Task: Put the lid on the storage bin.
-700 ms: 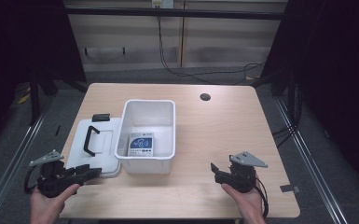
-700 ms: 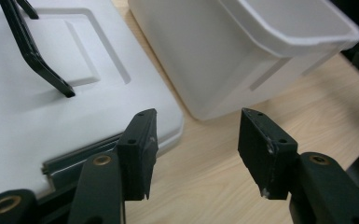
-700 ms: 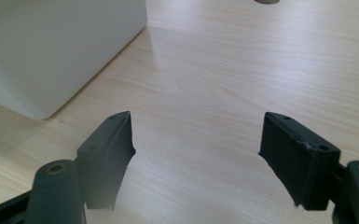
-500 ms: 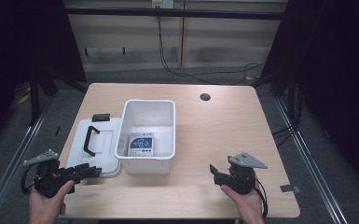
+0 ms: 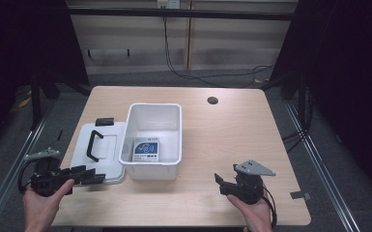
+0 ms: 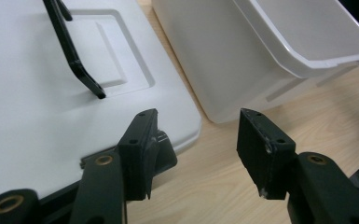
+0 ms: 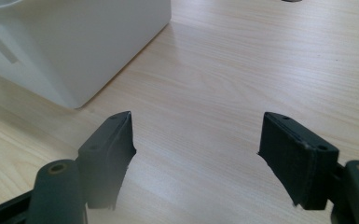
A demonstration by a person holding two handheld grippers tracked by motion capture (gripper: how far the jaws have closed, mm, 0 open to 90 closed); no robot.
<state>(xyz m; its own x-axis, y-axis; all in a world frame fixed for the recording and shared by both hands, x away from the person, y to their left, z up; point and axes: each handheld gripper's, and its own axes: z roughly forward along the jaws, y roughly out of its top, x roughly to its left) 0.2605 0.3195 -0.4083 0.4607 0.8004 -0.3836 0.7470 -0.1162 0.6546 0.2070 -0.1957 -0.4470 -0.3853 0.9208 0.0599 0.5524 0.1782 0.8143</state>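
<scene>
A white plastic bin (image 5: 154,123) stands mid-table with a blue-and-white packet (image 5: 146,150) lying on its floor. Its white lid (image 5: 107,145) lies flat to its left, black handle (image 5: 93,145) up. My left gripper (image 5: 99,177) is open at the lid's near corner. In the left gripper view (image 6: 198,154) one jaw hangs over the lid (image 6: 28,116) and the other over bare table beside the bin (image 6: 242,56). My right gripper (image 5: 221,182) is open and empty near the front edge, right of the bin. In the right gripper view (image 7: 196,154) it is over bare wood, with the bin's corner (image 7: 74,42) ahead to the left.
A small black piece (image 5: 104,121) lies on the table behind the lid. A round dark hole (image 5: 212,100) sits in the tabletop at the back right. A grey bit of tape (image 5: 299,195) marks the table's near right corner. Dark floor and metal rails surround the table.
The left gripper has drifted slightly left, its jaws staying at the lid's corner. The right gripper has sunk a little toward the front edge. Both stay open.
</scene>
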